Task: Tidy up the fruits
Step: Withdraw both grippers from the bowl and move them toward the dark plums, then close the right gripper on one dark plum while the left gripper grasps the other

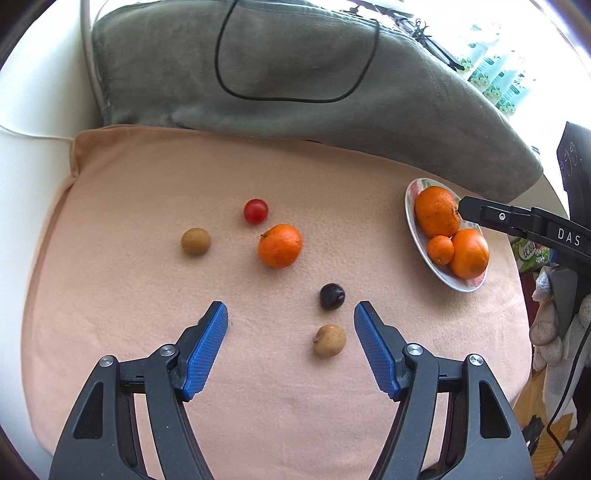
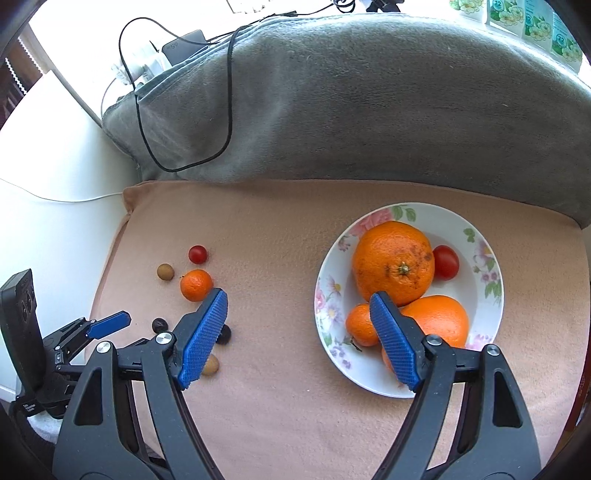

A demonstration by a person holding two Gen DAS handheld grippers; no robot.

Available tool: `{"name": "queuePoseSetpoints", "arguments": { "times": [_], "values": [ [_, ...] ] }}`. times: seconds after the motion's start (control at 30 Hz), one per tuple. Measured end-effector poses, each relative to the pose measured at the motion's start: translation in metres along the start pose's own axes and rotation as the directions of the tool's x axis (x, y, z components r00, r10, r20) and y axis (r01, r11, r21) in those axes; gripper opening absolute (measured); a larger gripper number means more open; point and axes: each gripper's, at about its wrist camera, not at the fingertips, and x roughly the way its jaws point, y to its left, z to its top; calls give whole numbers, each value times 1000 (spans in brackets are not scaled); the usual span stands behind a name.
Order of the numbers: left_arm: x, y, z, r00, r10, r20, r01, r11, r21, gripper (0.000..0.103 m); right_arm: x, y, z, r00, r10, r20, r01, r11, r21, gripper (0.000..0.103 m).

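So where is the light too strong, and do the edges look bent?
Left wrist view: window at top right is blown out, the cushion bulges from fisheye. Right wrist view: glare at top left, bowl sharp, soft shadows.

White capital letters reading "DAS" are showing on the black arm of the right tongs, which are reaching in from the right edge of the left wrist view. Just below that arm, a green packet is carrying printed characters in a non-Latin script, too small to make out. In the right wrist view, the number "72" is appearing in round badges on the teal flowered packages standing along the top right edge. At the top left, a dark device is bearing pale digits that are looking like "65", though blur is making this uncertain.
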Motion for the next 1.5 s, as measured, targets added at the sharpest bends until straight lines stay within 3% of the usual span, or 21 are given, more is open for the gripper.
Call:
{"name": "queuePoseSetpoints", "arguments": {
  "times": [0.37,0.6,0.93,1.5],
  "values": [
    [4,41,-29,999,27,-44,-31,995,-90,71,26,41,-6,997,48,-64,-53,995,-86,82],
    [9,54,-32,998,24,-50,-30,993,-111,64,47,54,-18,993,47,-106,-59,991,-122,82],
    [21,55,-27,998,-2,-62,-5,994,-106,52,78,66,-27,981,36,-189,-70,982,-173,62],
    [41,58,-19,997,6,-81,-13,996,-88,39,120,84,-33,961,7,-275,-73,970,-232,44]
  ]
}}
